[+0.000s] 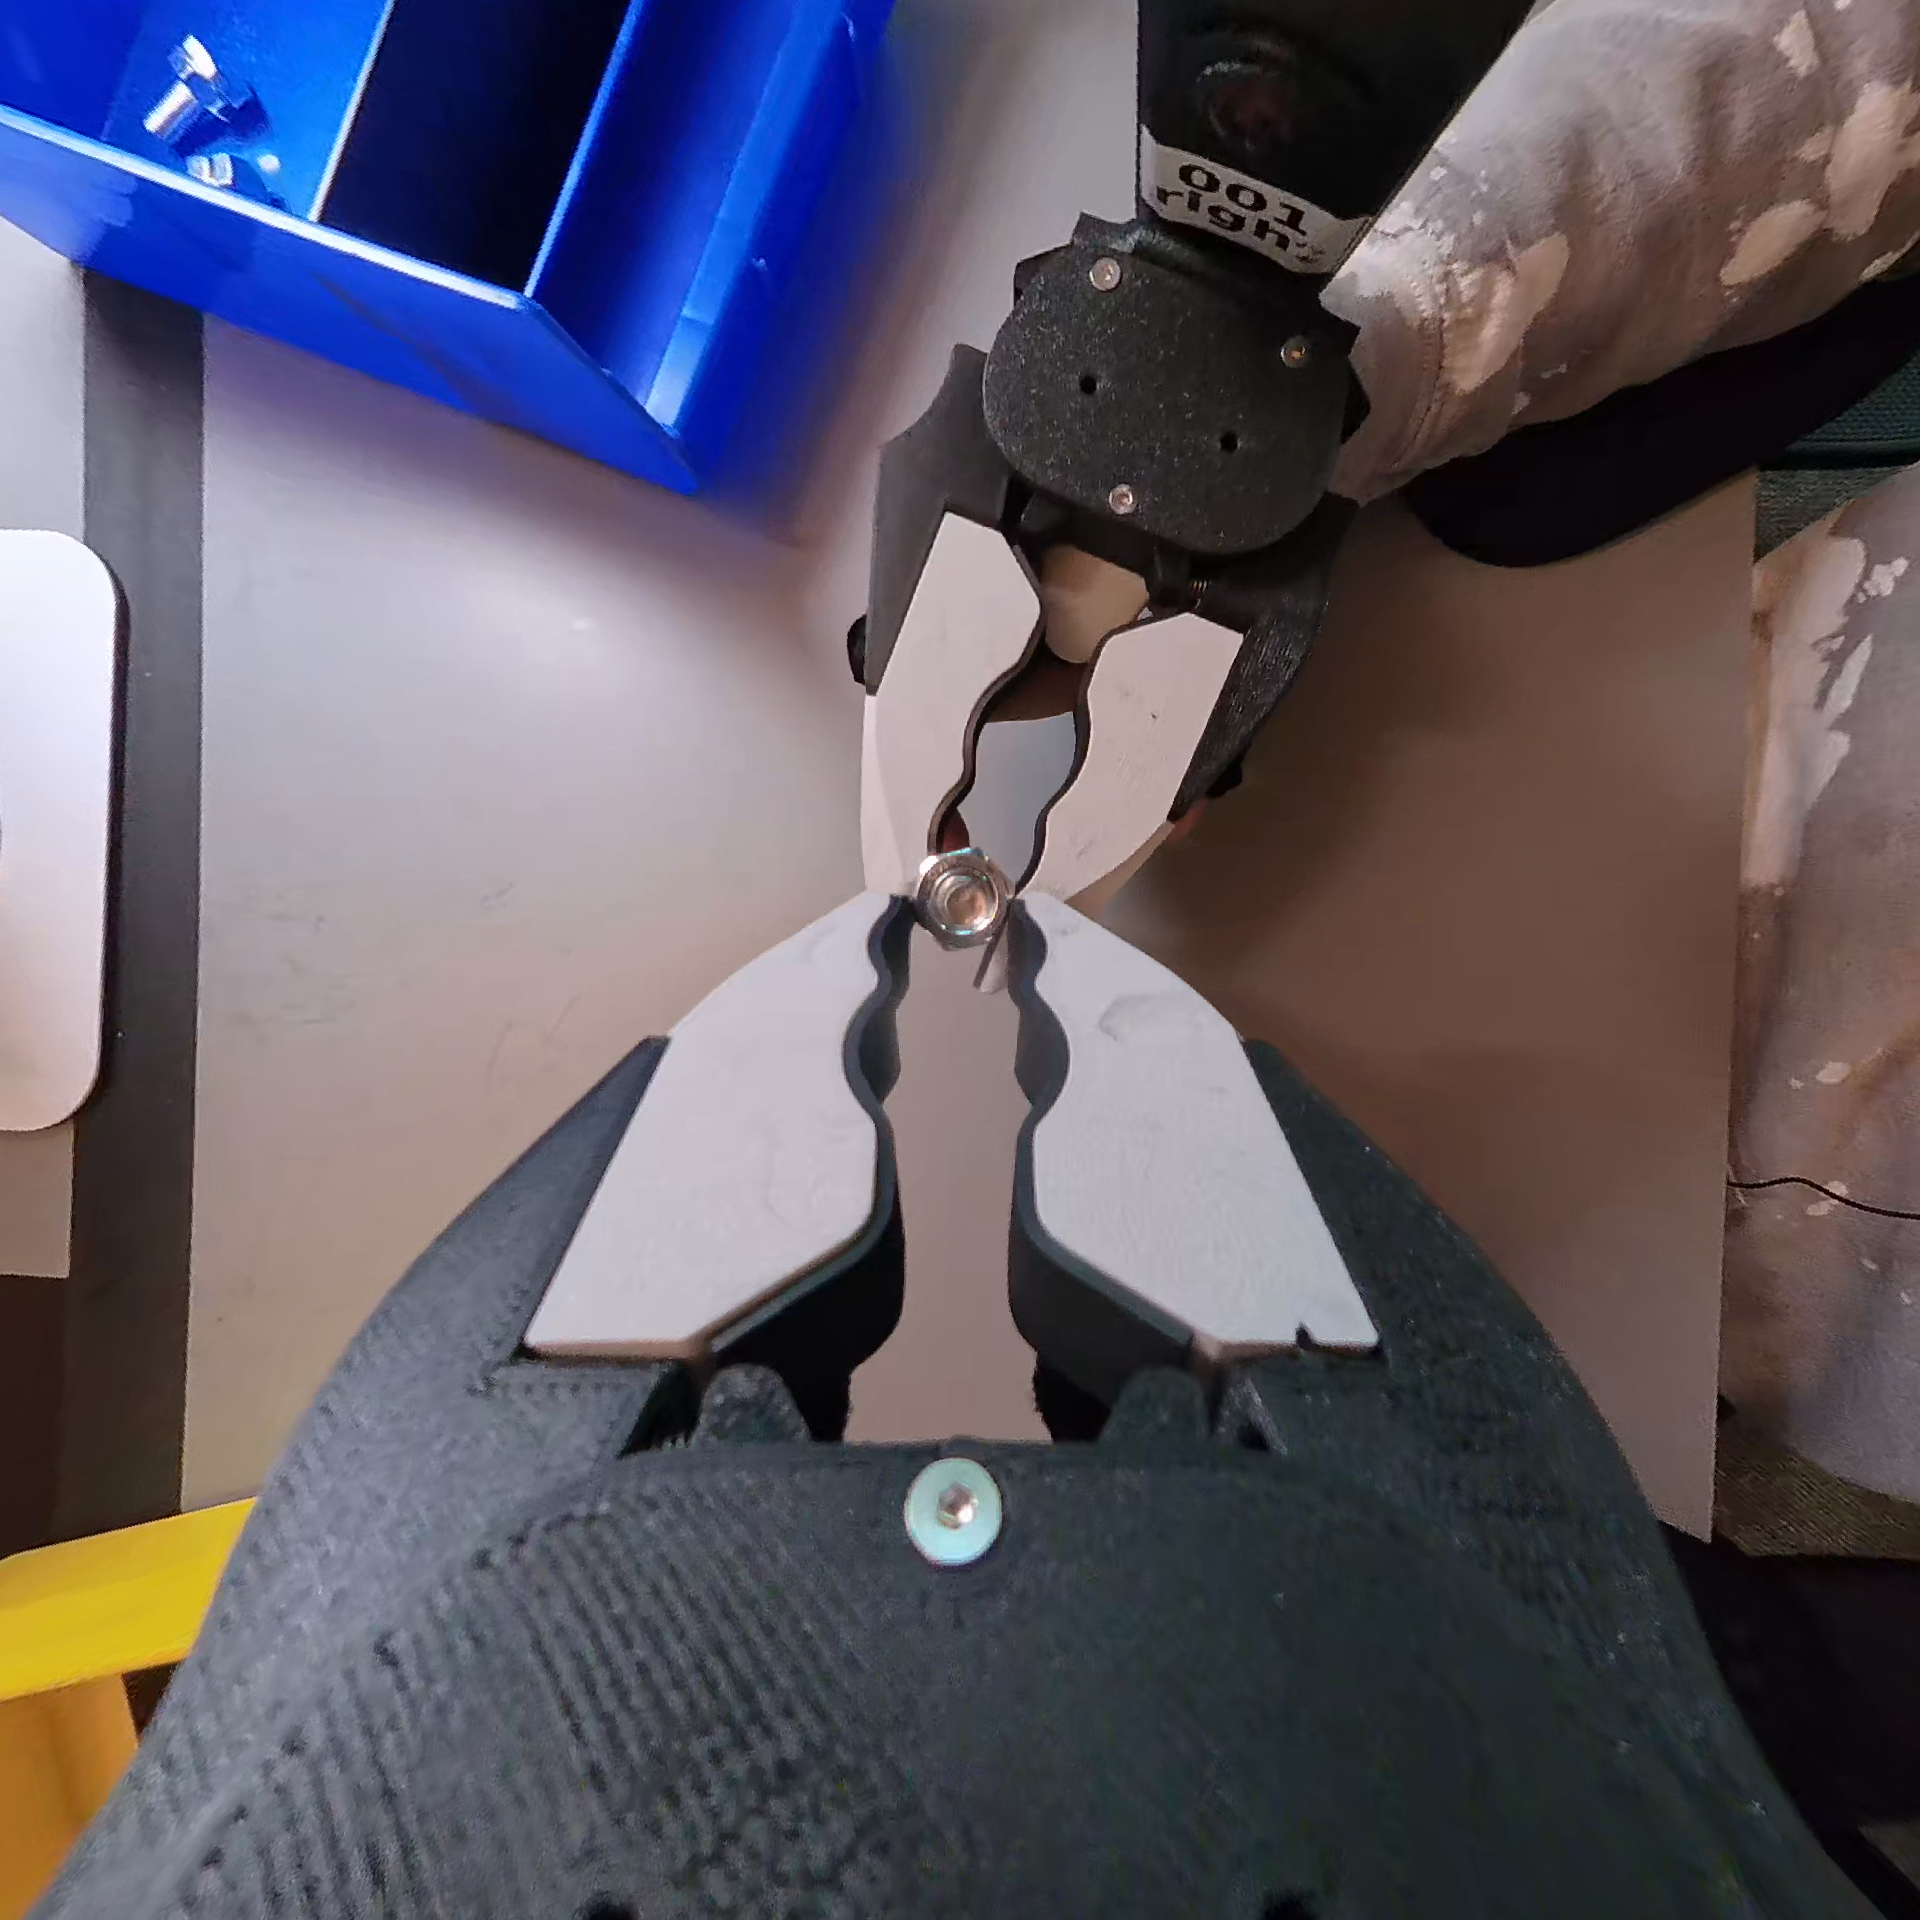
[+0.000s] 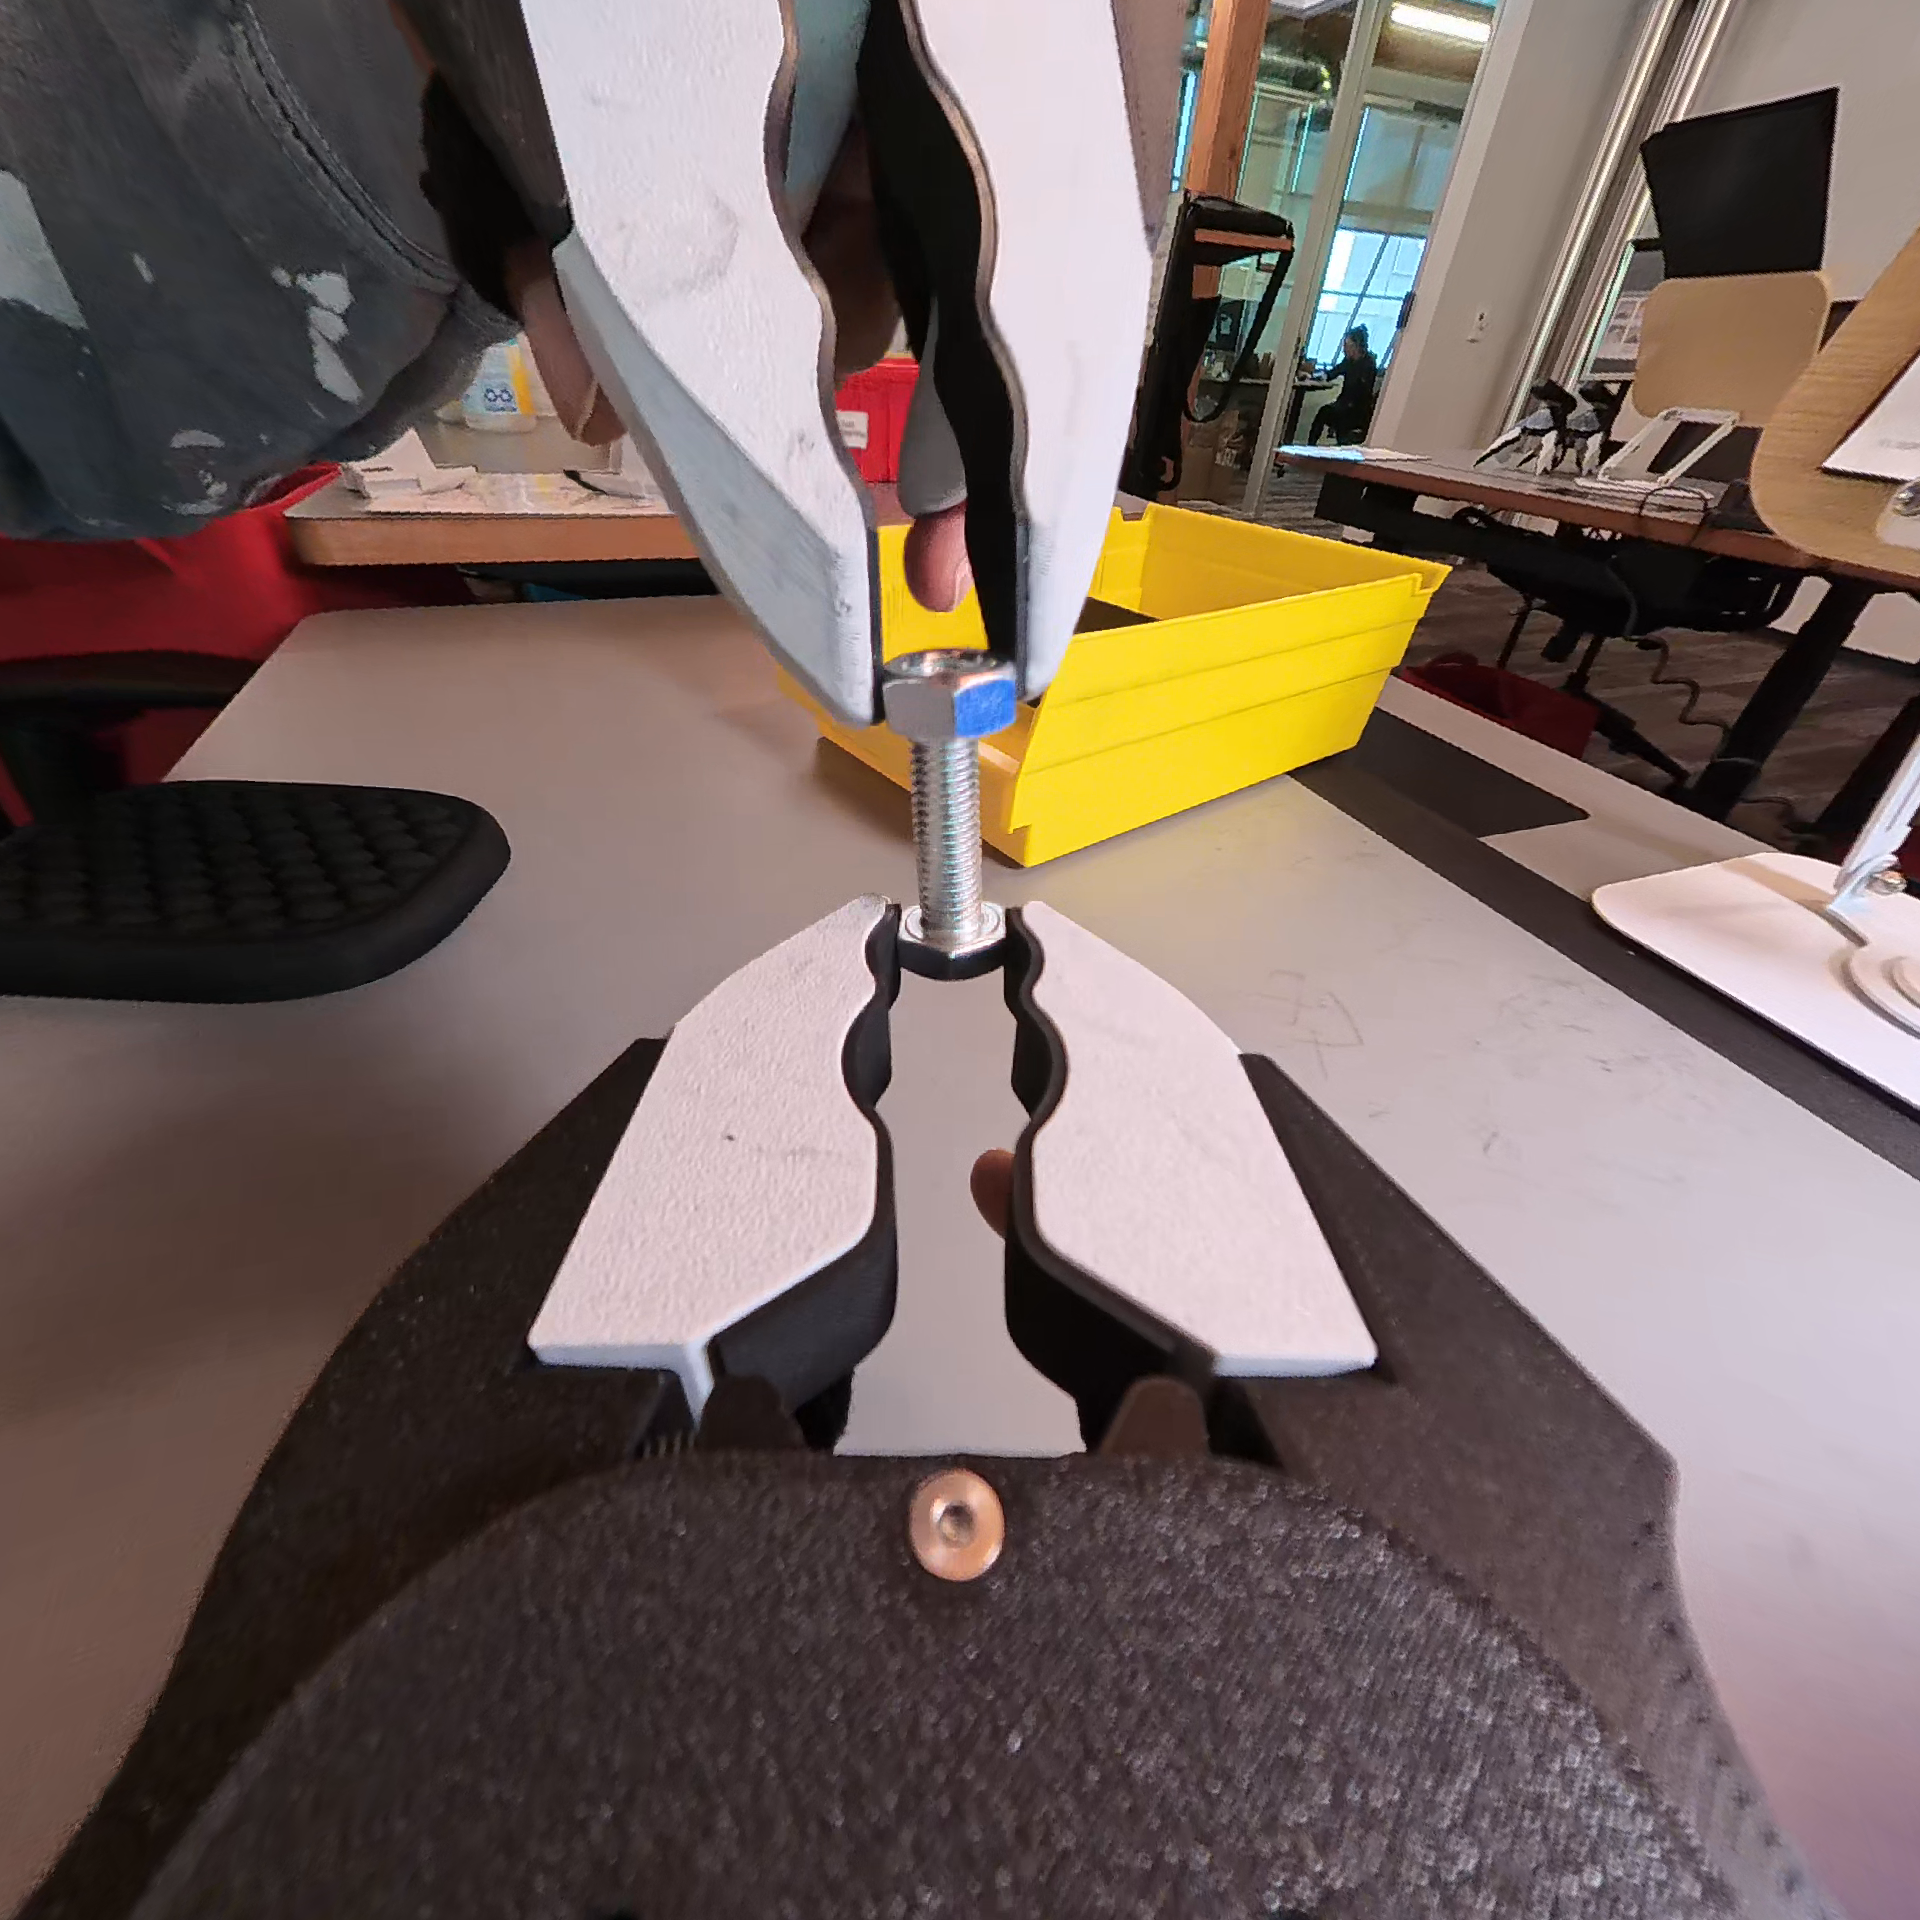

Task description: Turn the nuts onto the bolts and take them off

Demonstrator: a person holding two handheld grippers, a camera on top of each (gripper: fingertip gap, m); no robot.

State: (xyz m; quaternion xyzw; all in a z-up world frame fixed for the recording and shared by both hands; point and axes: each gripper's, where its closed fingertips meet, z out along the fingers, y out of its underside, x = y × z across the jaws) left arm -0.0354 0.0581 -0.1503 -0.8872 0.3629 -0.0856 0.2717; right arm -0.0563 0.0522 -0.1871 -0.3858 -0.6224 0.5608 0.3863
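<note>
A white label point(image 1: 1236, 203) with black printed characters was wrapped around the black body of the right gripper point(image 1: 982, 868), seen upside down in the left wrist view. In the right wrist view, a small bottle point(image 2: 499, 395) on a far worktop point(image 2: 436, 530) carried a printed label, too blurred to make out. A red bin point(image 2: 878, 400) behind it bore a small white sticker point(image 2: 852, 428) with dark print. At the right edge, a white sheet point(image 2: 1883, 449) showed faint lines of print, too small to read. Nothing else carried readable writing.
</note>
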